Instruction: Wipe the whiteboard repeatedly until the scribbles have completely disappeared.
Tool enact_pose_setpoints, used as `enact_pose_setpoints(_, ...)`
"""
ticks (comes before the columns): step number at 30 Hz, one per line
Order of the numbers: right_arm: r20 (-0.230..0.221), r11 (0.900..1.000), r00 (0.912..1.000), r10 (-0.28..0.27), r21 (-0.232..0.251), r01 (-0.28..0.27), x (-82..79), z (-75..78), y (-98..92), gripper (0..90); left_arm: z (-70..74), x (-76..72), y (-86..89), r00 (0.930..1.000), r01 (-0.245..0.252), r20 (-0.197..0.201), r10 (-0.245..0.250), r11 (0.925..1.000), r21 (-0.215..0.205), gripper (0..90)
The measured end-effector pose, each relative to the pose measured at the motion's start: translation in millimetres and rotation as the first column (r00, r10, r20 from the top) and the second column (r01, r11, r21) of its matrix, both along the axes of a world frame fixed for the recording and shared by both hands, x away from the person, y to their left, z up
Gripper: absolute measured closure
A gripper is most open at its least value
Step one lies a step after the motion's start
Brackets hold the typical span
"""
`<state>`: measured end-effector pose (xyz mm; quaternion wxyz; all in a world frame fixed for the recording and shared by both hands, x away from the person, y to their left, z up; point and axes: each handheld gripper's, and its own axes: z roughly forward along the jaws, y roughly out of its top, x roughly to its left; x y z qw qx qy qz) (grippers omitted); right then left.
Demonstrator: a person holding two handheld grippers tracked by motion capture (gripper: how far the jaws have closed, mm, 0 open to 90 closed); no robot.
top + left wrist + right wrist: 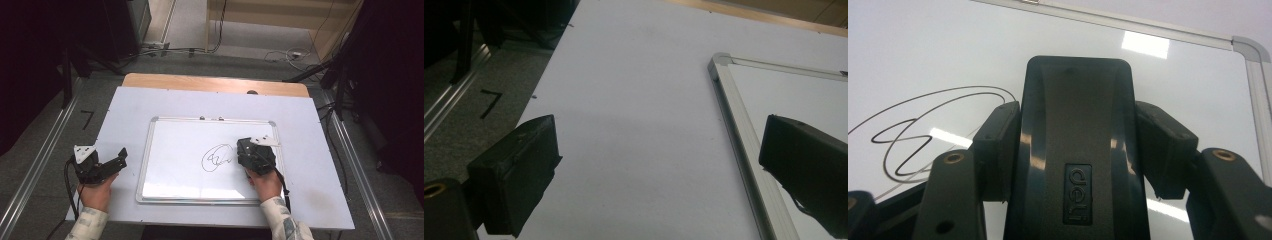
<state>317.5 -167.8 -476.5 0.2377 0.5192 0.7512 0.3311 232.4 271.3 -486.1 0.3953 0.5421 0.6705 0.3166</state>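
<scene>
Whiteboard [175,150]: lies flat at the middle of the table [310,200], its long side along the near edge; a black scribble [216,157] sits right of its centre.
Eraser [1078,150]: a black block eraser, pinched between the jaws of the right gripper [255,152], resting on the board just right of the scribble, likely placed to wipe it.
Left gripper [107,162]: jaws spread, holding nothing, beside the board's left frame near the table's left edge, seemingly waiting or ready to steady the board.
</scene>
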Motion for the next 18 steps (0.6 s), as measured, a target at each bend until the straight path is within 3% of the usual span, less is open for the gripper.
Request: enact_pose_setpoints(18, -0.009, 1.000, 0.9999, -0.011, -0.017, 0.011, 18.5, -5.7, 10.1, 38.2, 0.1, 0.0, 0.3, 1.0000, 0.001, -0.001, -0.001, 1.0000, -0.001, 3.2)
